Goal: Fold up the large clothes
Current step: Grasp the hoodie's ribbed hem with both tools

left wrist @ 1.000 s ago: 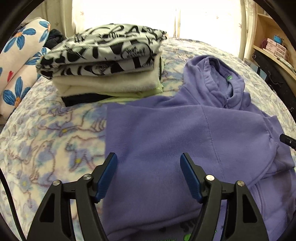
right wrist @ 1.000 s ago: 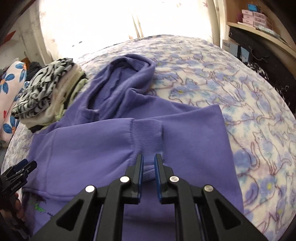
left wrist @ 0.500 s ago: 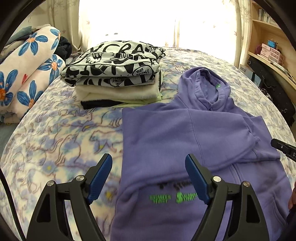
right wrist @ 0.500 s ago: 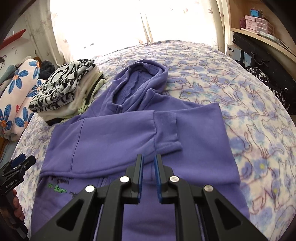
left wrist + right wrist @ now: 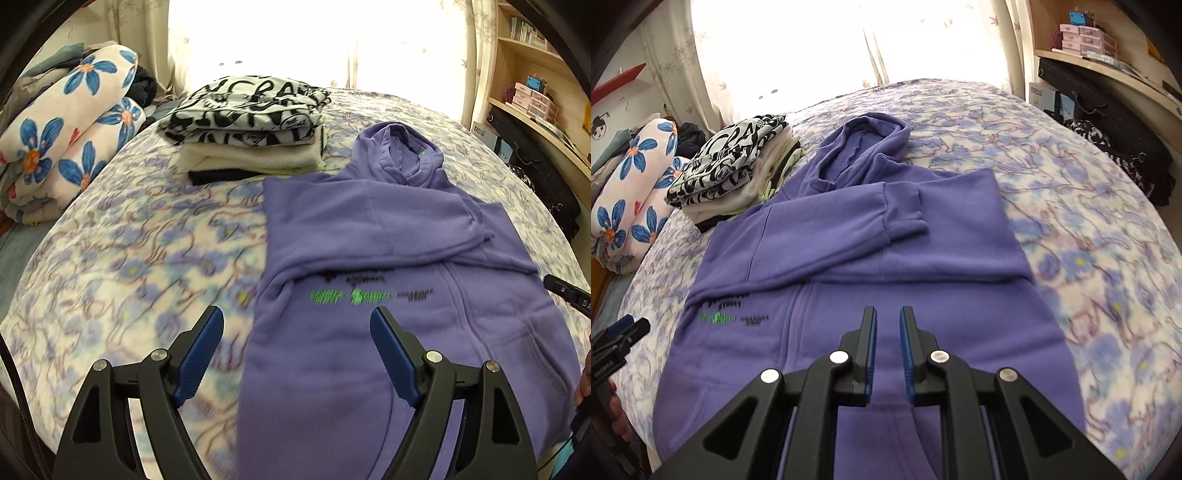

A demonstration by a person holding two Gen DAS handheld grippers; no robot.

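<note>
A purple zip hoodie (image 5: 388,258) lies front-up on the bed, hood toward the window, both sleeves folded across its chest; it also shows in the right wrist view (image 5: 871,266). My left gripper (image 5: 297,332) is open and empty, above the hoodie's lower left edge. My right gripper (image 5: 888,325) has its jaws a narrow gap apart with nothing between them, above the lower middle of the hoodie near the zip. The left gripper (image 5: 620,332) shows at the left edge of the right wrist view.
A stack of folded clothes (image 5: 251,125) with a black-and-white print on top sits beyond the hoodie's left shoulder. A rolled floral blanket (image 5: 62,136) lies at the bed's left. Shelves and a dark bag (image 5: 1108,122) stand along the right side of the bed.
Both grippers have pulled back toward the hoodie's hem. The right gripper has let go of the sleeve cuff, which now lies folded across the chest.
</note>
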